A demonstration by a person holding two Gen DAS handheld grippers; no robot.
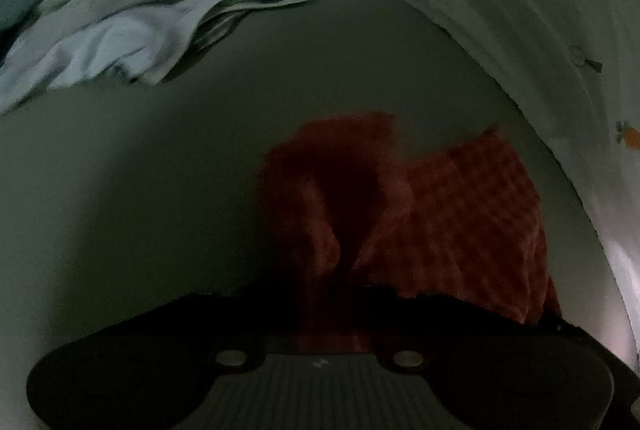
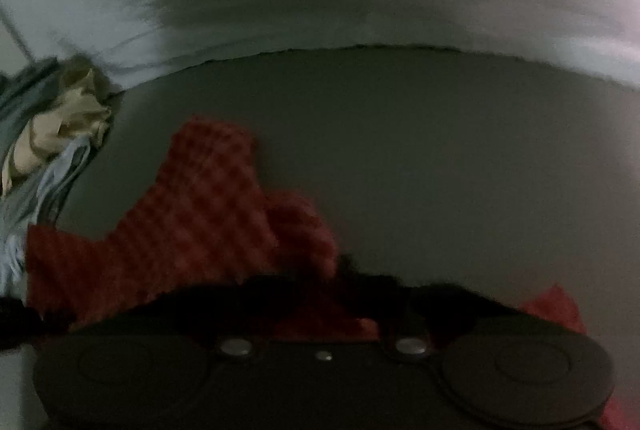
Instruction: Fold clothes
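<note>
While the grey bed (image 1: 180,189) fills both views, the red checked cloth (image 1: 448,213) hangs bunched between the left gripper (image 1: 320,314) and right gripper (image 2: 344,310). Fingers are hidden, so can't tell the grip. Looks mid-fold; next, spread it flat.

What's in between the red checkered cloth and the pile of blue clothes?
Nothing: in the left wrist view, only bare grey surface lies between the red checkered cloth and the light blue clothes pile.
</note>
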